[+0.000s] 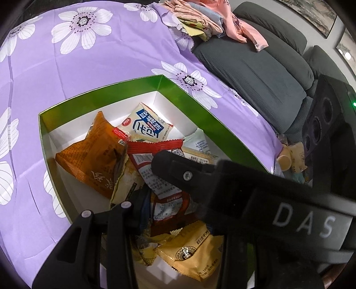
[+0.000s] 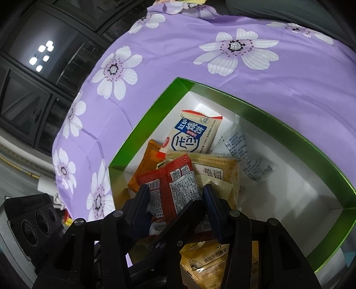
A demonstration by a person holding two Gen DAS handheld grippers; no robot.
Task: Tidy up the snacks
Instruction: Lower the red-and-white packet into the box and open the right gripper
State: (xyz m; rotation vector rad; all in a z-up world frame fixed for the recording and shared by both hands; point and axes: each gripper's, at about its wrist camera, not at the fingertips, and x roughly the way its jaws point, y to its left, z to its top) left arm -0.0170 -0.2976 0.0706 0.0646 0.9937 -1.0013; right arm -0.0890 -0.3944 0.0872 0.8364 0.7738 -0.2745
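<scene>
A green box with white inside lies on the purple flowered cloth and holds several snack packets. A red packet lies on top of the pile, by an orange packet, a white-and-blue packet and a yellow packet. My right gripper is open, its fingers either side of the red packet; its black body crosses the left wrist view. My left gripper hangs over the box's near end; only one finger shows.
A grey sofa with folded clothes stands beyond the cloth. More snack packets lie off the cloth's right edge. Dark windows are at the left in the right wrist view.
</scene>
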